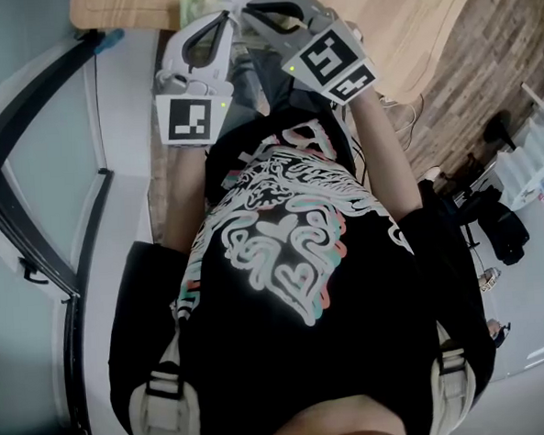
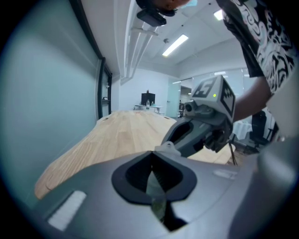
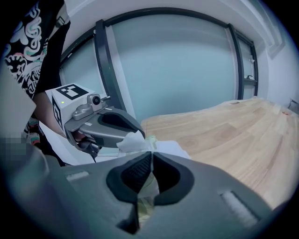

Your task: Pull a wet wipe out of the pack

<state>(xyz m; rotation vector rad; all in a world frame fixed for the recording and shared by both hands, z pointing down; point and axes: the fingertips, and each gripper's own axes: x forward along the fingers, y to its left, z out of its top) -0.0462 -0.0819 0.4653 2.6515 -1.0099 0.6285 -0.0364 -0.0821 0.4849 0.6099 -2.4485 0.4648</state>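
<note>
Cannot see most of the pack from the head view: buried behind the left gripper and right gripper, and cut by the top edge, as is the table. Seen from the right gripper view only as a pale greenish sliver pinched in the closed jaws, print too blurred to read. Same for the wet wipe: a white tuft at the left gripper's tip, rest covered.

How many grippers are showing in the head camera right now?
2. The left gripper, pinching a wet wipe, is at top centre-left; the right gripper is just right of it, tips nearly meeting over the wooden table. None seems hidden.
</note>
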